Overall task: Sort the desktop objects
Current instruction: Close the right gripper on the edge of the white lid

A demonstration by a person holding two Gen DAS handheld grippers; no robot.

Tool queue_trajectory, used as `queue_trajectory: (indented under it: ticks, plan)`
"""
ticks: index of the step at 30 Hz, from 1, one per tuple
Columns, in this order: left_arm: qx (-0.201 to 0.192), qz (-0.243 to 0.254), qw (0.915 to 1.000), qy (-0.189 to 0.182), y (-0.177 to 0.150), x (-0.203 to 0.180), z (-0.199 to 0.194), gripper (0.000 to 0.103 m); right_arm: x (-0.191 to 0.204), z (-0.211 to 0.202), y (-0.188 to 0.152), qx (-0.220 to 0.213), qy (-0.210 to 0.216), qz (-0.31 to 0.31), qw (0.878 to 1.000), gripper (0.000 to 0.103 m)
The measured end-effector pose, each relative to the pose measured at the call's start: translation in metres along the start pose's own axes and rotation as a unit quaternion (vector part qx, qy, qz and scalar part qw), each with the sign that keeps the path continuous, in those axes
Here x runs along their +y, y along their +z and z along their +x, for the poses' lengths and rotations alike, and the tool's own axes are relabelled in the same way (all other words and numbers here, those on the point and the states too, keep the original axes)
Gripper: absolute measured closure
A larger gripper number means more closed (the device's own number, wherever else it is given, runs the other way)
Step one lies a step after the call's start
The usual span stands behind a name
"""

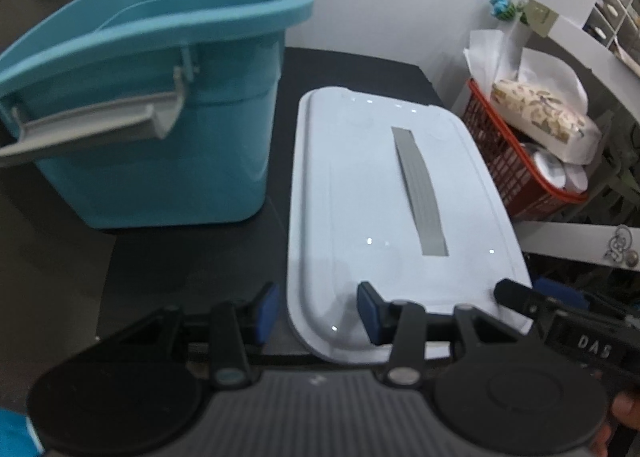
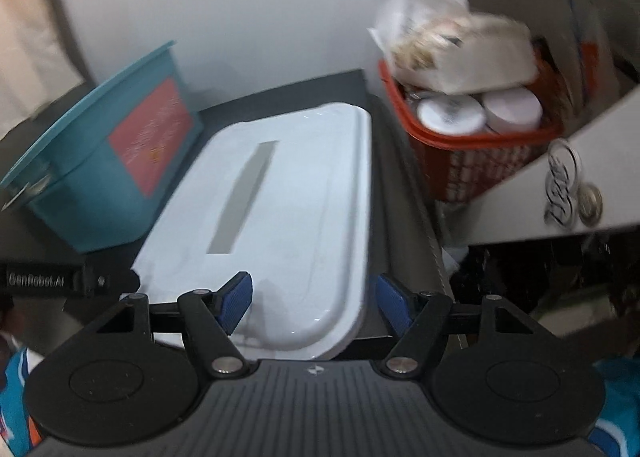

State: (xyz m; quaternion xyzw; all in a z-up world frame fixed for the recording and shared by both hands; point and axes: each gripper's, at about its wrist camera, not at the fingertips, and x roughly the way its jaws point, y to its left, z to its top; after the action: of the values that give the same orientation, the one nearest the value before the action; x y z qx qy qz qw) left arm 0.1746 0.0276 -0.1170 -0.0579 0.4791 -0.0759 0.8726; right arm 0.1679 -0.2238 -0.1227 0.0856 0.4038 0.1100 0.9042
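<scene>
Two containers share the dark tabletop (image 1: 192, 257): a teal bin (image 1: 160, 117) standing upright at the left, and a white lid (image 1: 392, 217) lying flat just beside it; the lid is a glossy rounded rectangle with a raised rim and a grey strip (image 1: 420, 193) set along its middle; the bin is smooth plastic, open at the top, with a grey hinged handle (image 1: 100, 125) hanging at its front rim and a red label (image 2: 154, 137) on one side. A red mesh basket (image 2: 472, 161) stands close beyond the table's right edge, loaded with a patterned packet (image 1: 540, 113) and white round tubs (image 2: 450, 113). The left gripper (image 1: 318, 311) hovers over the lid's near left corner, fingers apart, nothing between them; the right gripper (image 2: 314, 307) straddles the lid's near right corner, fingers spread wide, pads clear of it.
</scene>
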Motion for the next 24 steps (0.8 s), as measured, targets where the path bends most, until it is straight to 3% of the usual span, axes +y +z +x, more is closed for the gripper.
queue_trajectory:
  ticks: [6,9,19,24]
  plan:
    - [-0.007,-0.015,0.9997,-0.018,0.006,0.004,0.012,0.055,-0.004,0.008,-0.003,0.001,-0.008,0.011,1.0,0.023]
    - [-0.008,-0.009,0.9998,-0.017,0.005,-0.001,0.014,0.048,-0.004,0.009,-0.004,-0.002,-0.006,0.011,1.0,0.021]
    - [-0.004,-0.009,0.9995,-0.032,-0.003,-0.006,0.009,0.048,-0.022,0.009,-0.007,0.022,0.021,0.084,0.996,0.021]
    - [0.001,0.005,0.9996,-0.028,-0.01,-0.017,0.005,0.045,-0.022,0.004,-0.009,0.02,0.016,0.095,0.995,0.032]
